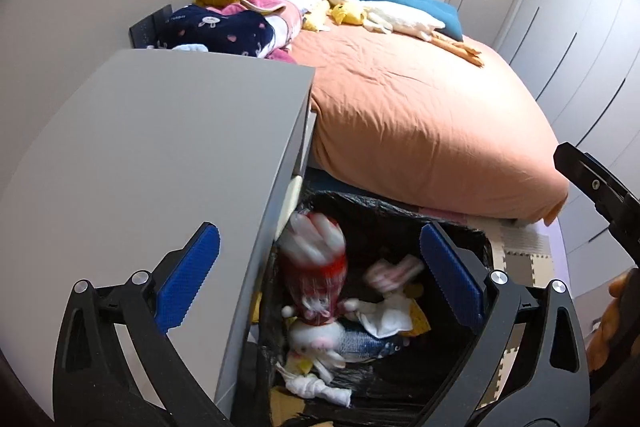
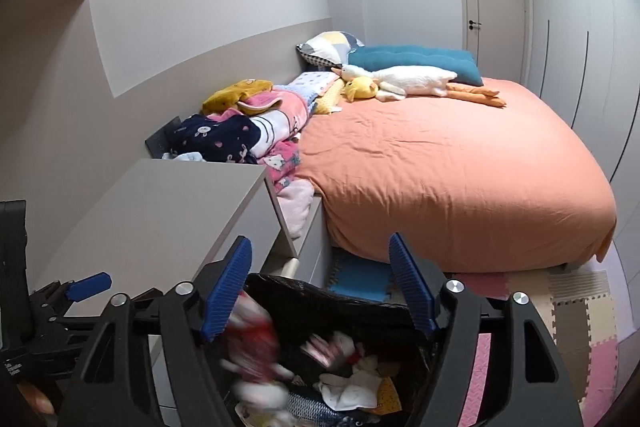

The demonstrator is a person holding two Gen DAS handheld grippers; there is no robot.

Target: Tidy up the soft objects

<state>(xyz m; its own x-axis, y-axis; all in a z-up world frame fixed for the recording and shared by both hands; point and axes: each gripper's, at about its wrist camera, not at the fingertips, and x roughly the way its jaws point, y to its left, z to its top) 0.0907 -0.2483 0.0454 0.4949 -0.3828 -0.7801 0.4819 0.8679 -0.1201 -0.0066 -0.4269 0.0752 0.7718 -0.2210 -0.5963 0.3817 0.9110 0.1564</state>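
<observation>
Apparently just released, a red-and-white plush doll (image 1: 316,267) drops blurred into the black-lined bin (image 1: 384,211); both left gripper (image 1: 320,275) and right gripper (image 2: 320,287) gape empty above it.

right tongs (image 2: 320,287) open above toy-filled bin (image 2: 360,291)

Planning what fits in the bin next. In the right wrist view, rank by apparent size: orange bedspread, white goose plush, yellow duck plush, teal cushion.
1. orange bedspread, by far the largest.
2. teal cushion and white goose plush: look alike in length; the goose hides part of the cushion, so no ranking.
3. yellow duck plush, the smallest.
</observation>
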